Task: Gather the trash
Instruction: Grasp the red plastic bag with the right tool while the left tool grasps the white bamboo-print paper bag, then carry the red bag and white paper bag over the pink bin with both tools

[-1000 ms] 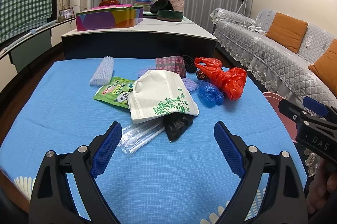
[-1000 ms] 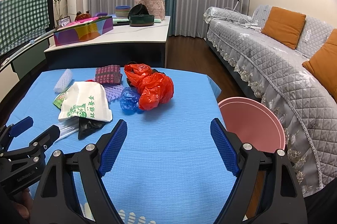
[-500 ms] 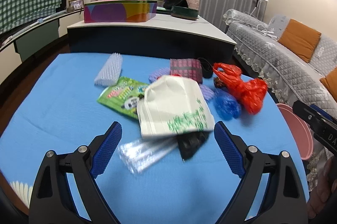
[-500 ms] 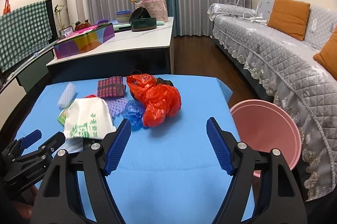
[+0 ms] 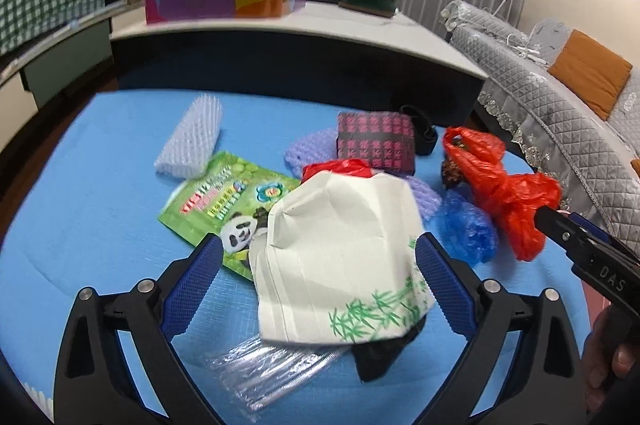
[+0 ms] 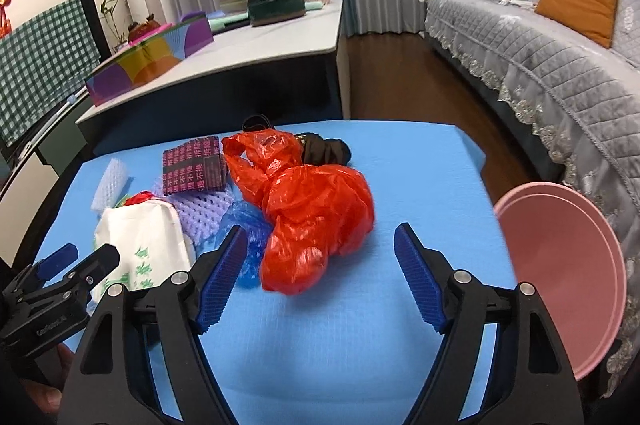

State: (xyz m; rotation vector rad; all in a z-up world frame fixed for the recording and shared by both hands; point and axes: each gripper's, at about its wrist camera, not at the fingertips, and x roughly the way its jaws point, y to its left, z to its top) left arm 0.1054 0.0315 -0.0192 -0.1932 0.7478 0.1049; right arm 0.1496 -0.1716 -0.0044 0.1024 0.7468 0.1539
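Trash lies in a pile on the blue table (image 5: 100, 225). My left gripper (image 5: 318, 283) is open, its fingers on either side of a white paper bag with green bamboo print (image 5: 340, 257). Under the bag lie a clear plastic sleeve (image 5: 268, 373), a black bag (image 5: 380, 357) and a green panda snack packet (image 5: 224, 201). My right gripper (image 6: 316, 277) is open, just in front of a red plastic bag (image 6: 316, 209). A blue plastic bag (image 6: 248, 229) lies by its left finger. The red bag also shows in the left wrist view (image 5: 508, 189).
A white foam net (image 5: 192, 137), purple foam net (image 6: 200, 209), patterned dark packet (image 6: 194, 167) and dark items (image 6: 324, 149) lie farther back. A pink bin (image 6: 560, 265) stands off the table's right edge. A counter (image 6: 240, 53) stands behind, a sofa (image 6: 540, 37) to the right.
Both grippers have moved forward and lower toward the pile. The left now straddles the white paper bag, and the right has closed in on the red bag. Both stay open.
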